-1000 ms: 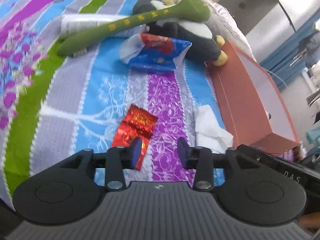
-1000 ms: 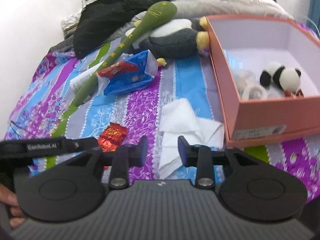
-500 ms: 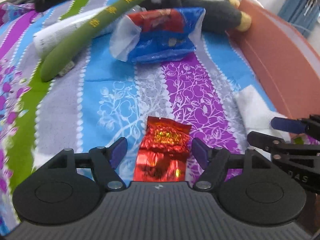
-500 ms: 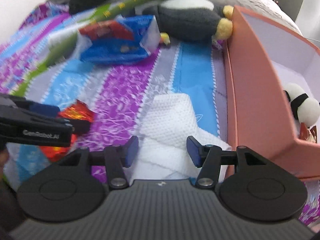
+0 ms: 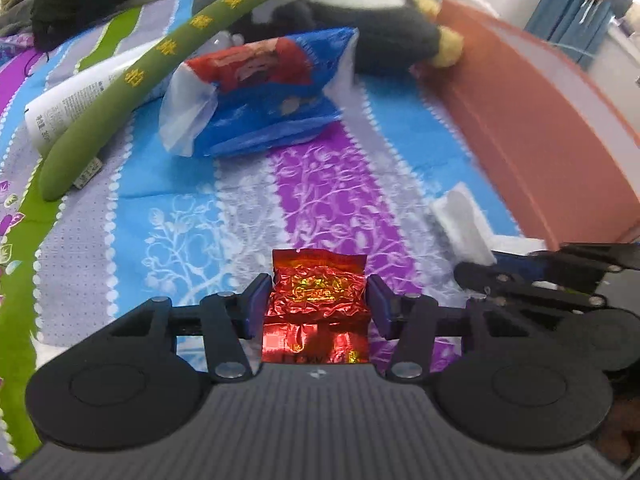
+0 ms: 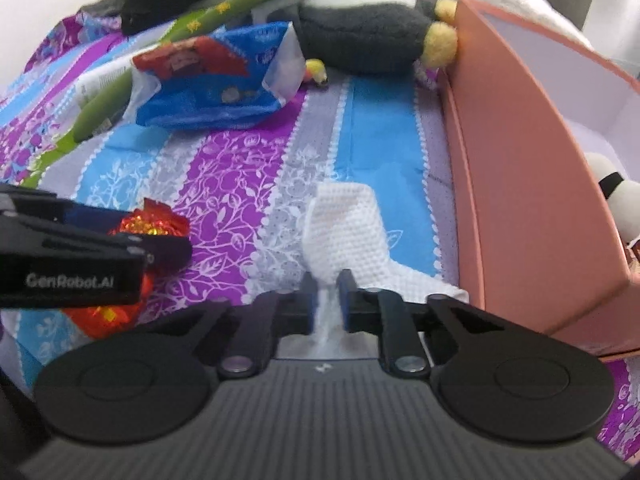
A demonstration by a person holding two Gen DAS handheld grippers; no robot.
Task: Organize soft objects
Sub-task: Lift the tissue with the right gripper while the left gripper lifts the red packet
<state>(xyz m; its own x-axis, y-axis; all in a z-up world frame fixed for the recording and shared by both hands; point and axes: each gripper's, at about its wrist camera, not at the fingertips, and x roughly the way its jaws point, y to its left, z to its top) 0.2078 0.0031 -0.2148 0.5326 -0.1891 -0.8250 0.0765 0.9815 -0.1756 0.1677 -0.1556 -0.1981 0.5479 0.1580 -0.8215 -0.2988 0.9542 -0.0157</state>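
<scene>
Low in the left wrist view, the left gripper (image 5: 318, 304) has a crinkled red foil packet (image 5: 318, 300) between its blue pads, which sit right at the packet's two sides; the jaws are closing, and the packet lies on the striped bedspread (image 5: 192, 216). At the right edge of that frame the right gripper (image 5: 492, 270) shows side-on beside a white cloth (image 5: 464, 220). Bottom centre of the right wrist view, the right gripper (image 6: 328, 300) is also closing, its jaws nearly together and pinching a fold of the white cloth (image 6: 348, 224), which bunches up just above the pads (the rest spreads toward the pink box (image 6: 532, 184) at right). A blue snack bag (image 6: 224, 80) lies in the upper left, near a grey plush toy (image 6: 360, 36) and a green plush stick (image 6: 240, 0).
</scene>
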